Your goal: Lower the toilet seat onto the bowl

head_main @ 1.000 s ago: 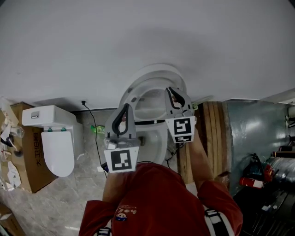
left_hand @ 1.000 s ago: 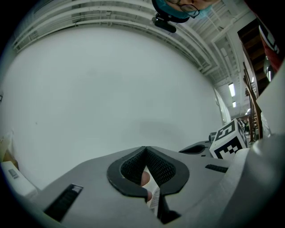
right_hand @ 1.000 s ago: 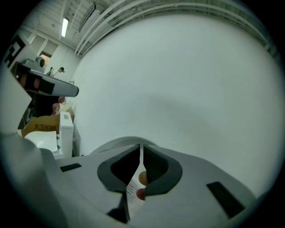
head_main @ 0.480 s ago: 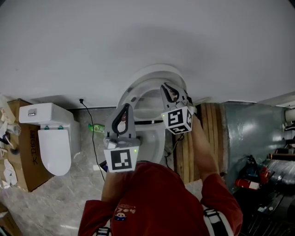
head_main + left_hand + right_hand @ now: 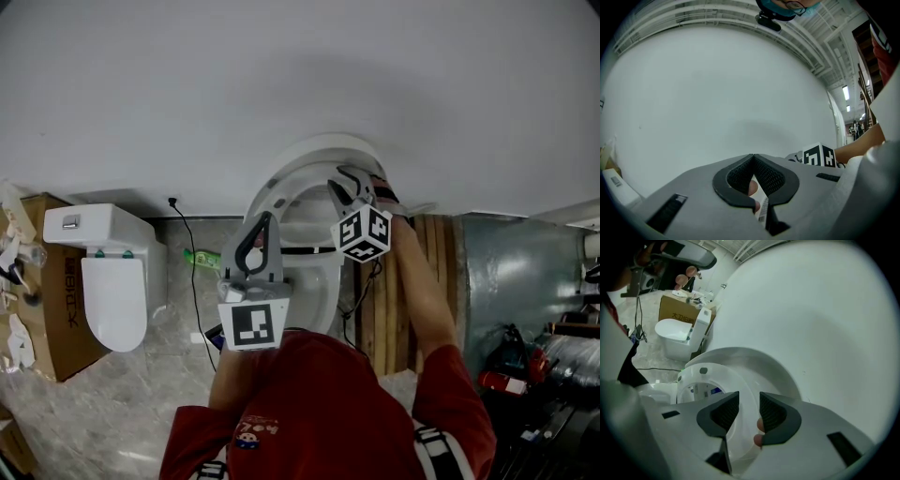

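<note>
The white toilet's seat (image 5: 272, 187) stands raised against its lid (image 5: 328, 142), above the bowl (image 5: 314, 281). My right gripper (image 5: 349, 184) is up at the seat's upper right rim. In the right gripper view its jaws (image 5: 749, 404) stand apart and have just been opening. The seat ring (image 5: 705, 380) runs into the gap between them, and neither pad presses on it. My left gripper (image 5: 265, 219) hovers level over the bowl's left side with its tips together (image 5: 753, 156) and nothing between them, facing the plain wall.
A second white toilet (image 5: 112, 272) and a cardboard box (image 5: 47, 319) stand at the left. A black cable (image 5: 187, 253) runs down the floor between the toilets. Wooden planks (image 5: 412, 272) lie to the right of the bowl. The grey wall (image 5: 300, 75) is close behind.
The right gripper has rolled and shifted along the seat's rim. Its jaws, shut before, now stand apart. The left gripper has stayed put.
</note>
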{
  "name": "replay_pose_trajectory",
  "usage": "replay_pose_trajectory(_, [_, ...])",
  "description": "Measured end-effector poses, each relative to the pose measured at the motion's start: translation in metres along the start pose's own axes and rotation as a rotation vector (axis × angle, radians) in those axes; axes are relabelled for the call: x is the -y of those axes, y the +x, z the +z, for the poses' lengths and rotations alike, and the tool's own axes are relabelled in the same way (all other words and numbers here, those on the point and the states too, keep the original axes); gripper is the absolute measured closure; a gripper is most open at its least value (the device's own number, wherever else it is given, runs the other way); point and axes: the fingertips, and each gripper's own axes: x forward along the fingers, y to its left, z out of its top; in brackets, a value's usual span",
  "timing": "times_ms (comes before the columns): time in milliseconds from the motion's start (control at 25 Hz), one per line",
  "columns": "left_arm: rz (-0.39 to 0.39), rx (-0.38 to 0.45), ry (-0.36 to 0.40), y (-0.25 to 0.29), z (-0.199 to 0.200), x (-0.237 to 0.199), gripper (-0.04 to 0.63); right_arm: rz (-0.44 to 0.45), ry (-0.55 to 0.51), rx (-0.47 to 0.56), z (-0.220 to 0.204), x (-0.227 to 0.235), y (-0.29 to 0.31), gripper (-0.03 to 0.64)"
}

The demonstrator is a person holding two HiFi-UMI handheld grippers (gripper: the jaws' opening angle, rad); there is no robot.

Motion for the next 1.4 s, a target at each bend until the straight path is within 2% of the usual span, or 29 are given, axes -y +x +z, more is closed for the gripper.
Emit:
replay_pose_trajectory(280, [0.000, 0.002, 0.005, -0.001, 0.000, 0.001, 0.583, 0.050, -0.069, -0.061, -0.010, -0.007, 0.013, 0.433])
replay_pose_trajectory(520, [-0.001, 0.001, -0.011, -0.001, -0.002, 0.004, 0.583, 0.077, -0.172, -0.136, -0.022, -0.013, 0.024, 0.387])
replay_pose_trajectory(880, [0.004, 0.008, -0.017, -0.002, 0.000, 0.004, 0.583, 0.076, -0.285, -0.245, -0.045, -0.017, 0.039, 0.376])
replay_pose_trajectory(1400, [-0.005, 0.001, -0.028, -0.004, -0.001, 0.005, 0.583, 0.000, -0.278, -0.261, -0.049, -0.014, 0.054, 0.370])
